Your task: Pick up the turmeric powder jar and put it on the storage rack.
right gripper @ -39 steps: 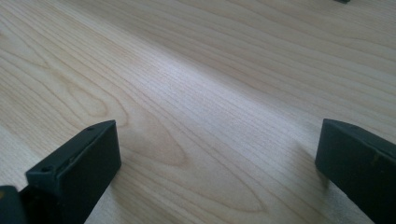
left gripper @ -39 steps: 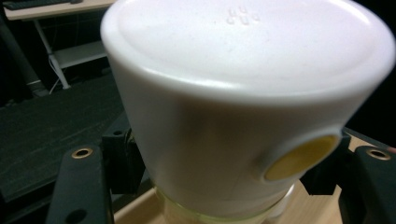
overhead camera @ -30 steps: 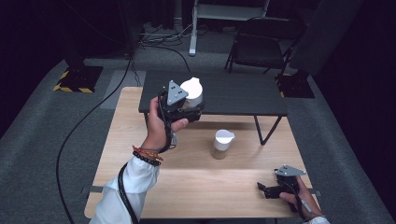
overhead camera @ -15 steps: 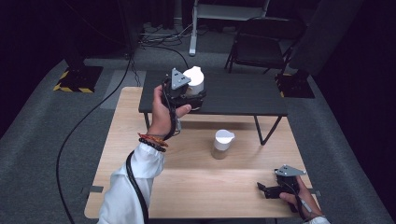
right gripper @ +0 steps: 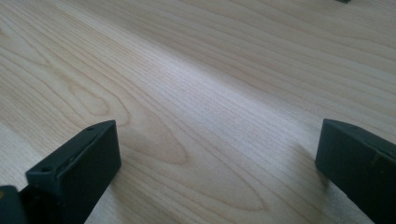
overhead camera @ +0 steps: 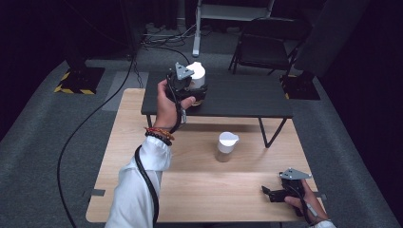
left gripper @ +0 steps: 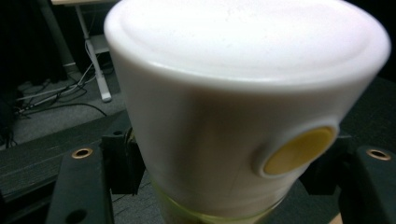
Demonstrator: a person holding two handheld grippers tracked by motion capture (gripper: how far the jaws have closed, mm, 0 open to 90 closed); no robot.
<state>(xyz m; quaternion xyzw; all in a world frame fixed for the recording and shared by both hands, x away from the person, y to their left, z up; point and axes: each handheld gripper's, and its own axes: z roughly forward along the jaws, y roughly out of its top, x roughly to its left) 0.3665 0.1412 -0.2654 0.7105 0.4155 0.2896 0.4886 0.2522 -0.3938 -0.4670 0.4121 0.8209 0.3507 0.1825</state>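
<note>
The white container (left gripper: 243,116), clamped in the left gripper (overhead camera: 186,85), has been carried farther over the black worktop (overhead camera: 237,95); the right gripper (right gripper: 215,172) is held apart, unmoved.

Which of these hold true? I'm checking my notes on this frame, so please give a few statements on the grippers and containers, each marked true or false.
1. The left gripper holds a white-lidded container between its fingers. True.
2. The right gripper is clamped on the second container. False: it is open, low over the wooden table near the person's side, with nothing between its fingers.
3. The held container's lid bears a round yellow button. True.
4. The second container stands on the black table. False: it stands on the wooden table, in front of the black one.
5. A folding chair stands beyond the black table. True.
</note>
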